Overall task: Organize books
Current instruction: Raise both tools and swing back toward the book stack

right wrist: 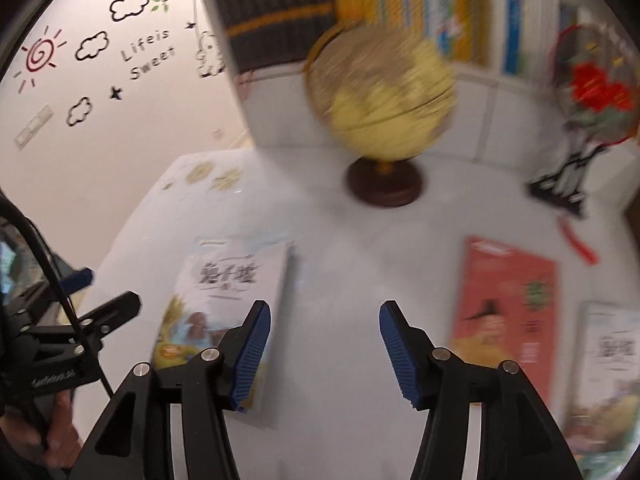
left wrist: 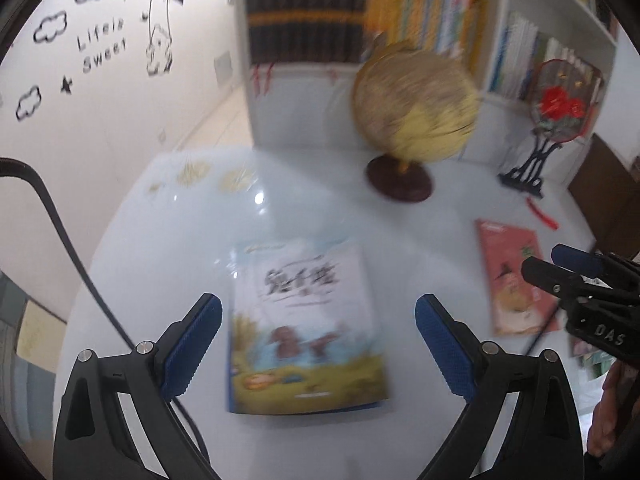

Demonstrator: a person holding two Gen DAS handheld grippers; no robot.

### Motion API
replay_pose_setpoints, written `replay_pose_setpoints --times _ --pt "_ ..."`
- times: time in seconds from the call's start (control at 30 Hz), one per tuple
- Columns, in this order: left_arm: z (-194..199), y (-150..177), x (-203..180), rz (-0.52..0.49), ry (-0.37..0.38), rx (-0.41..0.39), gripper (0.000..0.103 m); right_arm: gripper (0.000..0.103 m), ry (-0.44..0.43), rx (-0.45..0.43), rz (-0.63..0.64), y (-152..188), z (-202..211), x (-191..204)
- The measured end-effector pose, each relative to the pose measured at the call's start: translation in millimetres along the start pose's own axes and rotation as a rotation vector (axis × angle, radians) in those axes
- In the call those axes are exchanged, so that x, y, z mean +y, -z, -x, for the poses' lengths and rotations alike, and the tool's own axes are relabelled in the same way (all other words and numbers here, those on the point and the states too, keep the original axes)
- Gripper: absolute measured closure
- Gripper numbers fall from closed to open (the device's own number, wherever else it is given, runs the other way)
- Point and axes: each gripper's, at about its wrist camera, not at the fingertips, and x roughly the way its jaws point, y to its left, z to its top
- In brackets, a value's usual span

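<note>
The left tongs (left wrist: 318, 346) tilt steeply down over the white surface (left wrist: 160, 240), their blue pads spread wide with nothing between them. Directly below the gap lies a picture book (left wrist: 306, 332), flat and face up, with a white top and a green meadow scene at its bottom; the pads do not touch it. In the right wrist view a hand (right wrist: 48, 436) grips the handle of the left tool at the lower left edge.

The right tongs (right wrist: 324, 350) also point down at a slant, jaws parted about halfway and holding nothing, bare surface showing between the pads. The picture book sits just left of their left pad, and a red book (right wrist: 508, 312) lies flat to the right. Beside the red book, at the right edge, lies a third book (right wrist: 608, 364), blurred.

Farther back on the surface stand a yellow globe (left wrist: 416, 108) on a dark round base and a round fan with red flowers (left wrist: 564, 104) on a black stand. Behind them rises a white bookshelf (left wrist: 508, 8) packed with upright books, and wall decals (left wrist: 100, 46) mark the wall to the left.
</note>
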Motion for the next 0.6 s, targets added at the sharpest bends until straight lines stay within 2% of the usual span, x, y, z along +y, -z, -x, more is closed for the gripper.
replay_pose_setpoints --times 0.1,0.4,0.6 --pt "16 -6 -38 -0.020 0.013 -0.024 0.006 0.048 0.082 -0.012 0.009 3 34 -19" --pt "36 -16 -152 -0.086 0.077 -0.065 0.007 0.048 0.184 -0.008 -0.073 22 101 -106" --pt "43 -15 -220 -0.126 0.119 -0.074 0.007 0.048 0.218 -0.014 -0.128 38 134 -167"
